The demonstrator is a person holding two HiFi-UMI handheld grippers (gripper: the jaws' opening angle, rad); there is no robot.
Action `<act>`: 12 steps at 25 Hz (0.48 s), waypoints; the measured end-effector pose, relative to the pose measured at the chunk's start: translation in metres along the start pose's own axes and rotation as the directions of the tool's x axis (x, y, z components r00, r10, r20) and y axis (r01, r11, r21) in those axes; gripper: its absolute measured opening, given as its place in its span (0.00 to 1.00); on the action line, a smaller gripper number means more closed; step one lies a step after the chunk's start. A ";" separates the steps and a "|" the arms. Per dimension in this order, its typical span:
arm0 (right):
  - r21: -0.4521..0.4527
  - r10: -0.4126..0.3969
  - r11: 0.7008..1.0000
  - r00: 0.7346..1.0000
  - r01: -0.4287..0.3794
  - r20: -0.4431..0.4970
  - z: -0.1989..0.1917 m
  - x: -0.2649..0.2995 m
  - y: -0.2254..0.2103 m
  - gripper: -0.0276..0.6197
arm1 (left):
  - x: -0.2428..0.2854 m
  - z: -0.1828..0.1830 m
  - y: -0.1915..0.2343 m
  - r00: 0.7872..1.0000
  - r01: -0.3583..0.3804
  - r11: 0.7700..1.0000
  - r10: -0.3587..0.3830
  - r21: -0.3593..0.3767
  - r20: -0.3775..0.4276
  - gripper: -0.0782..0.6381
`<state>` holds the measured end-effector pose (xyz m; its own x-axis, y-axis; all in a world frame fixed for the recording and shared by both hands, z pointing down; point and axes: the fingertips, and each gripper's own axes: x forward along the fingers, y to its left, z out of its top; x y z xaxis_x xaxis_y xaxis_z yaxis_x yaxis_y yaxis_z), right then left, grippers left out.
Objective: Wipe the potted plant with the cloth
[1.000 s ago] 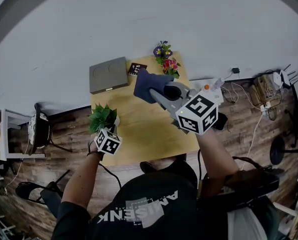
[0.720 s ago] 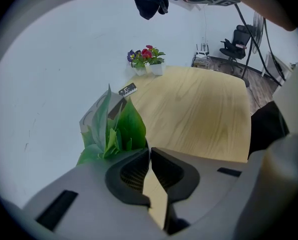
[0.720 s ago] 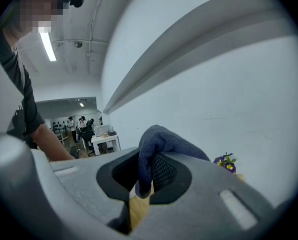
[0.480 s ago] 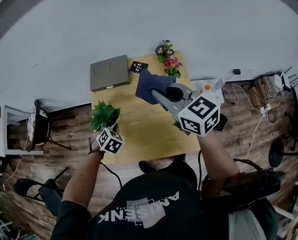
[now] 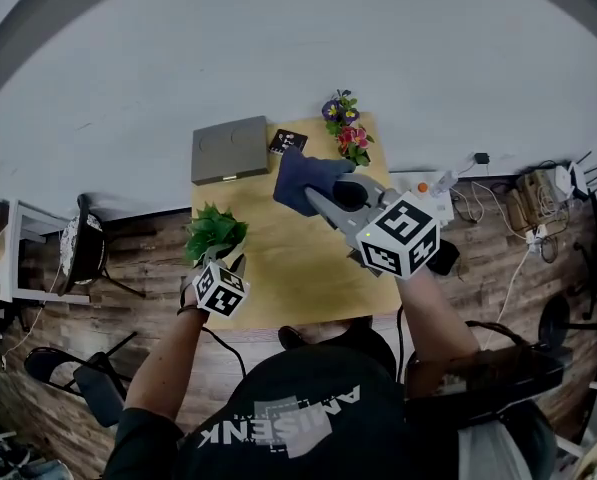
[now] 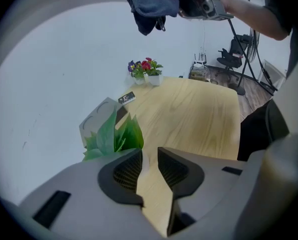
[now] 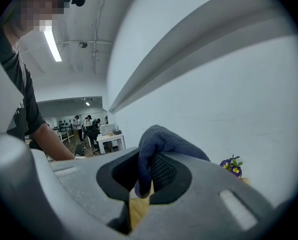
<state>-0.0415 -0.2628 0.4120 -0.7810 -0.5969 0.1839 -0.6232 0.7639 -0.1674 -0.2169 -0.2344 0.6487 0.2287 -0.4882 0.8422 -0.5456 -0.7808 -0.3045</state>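
Cloth (image 7: 163, 136) sits pinched in my right gripper (image 7: 145, 176), a soft dark-blue knit bunched over the closed jaws and drooping in front of them. My left gripper (image 6: 149, 156) has just been opening its jaws. They stand apart with nothing between them, only bare table showing through the gap. The potted plant (image 6: 114, 134) stands just beyond its left jaw, close but apart as far as I can tell, with flat, pointed, bright green leaves that look like plastic. I judge that the plant stands free and the wiping has not yet started. Next I need to bring the cloth down from high above and ahead of the left gripper onto those leaves, lightly, since they look bendy. Farther off on the smooth pale wooden table (image 6: 198, 114) are a flat grey box (image 5: 230, 150) and a small pot of flowers (image 6: 146, 73).
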 end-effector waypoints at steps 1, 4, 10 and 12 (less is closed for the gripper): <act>-0.003 0.006 1.000 1.000 -0.006 0.003 0.002 -0.001 0.001 0.09 | -0.007 0.006 0.000 1.000 -0.002 1.000 0.002 -0.010 0.025 0.25; -0.021 0.024 1.000 1.000 -0.023 0.010 0.013 -0.004 0.004 0.09 | -0.032 0.028 0.007 0.994 -0.029 0.998 0.034 -0.057 0.102 0.25; -0.058 0.055 0.997 0.998 -0.053 0.042 0.039 -0.015 0.011 0.09 | -0.093 0.070 0.023 0.960 -0.074 0.983 0.117 -0.170 0.255 0.25; -0.068 0.063 0.996 0.996 -0.059 0.057 0.049 -0.020 0.013 0.09 | -0.119 0.084 0.030 0.936 -0.105 0.973 0.166 -0.203 0.310 0.25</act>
<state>-0.0359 -0.2524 0.3590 -0.8199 -0.5604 0.1174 -0.5716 0.8128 -0.1122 -0.1925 -0.2325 0.5023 0.3735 -0.7076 0.5999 -0.7192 -0.6293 -0.2946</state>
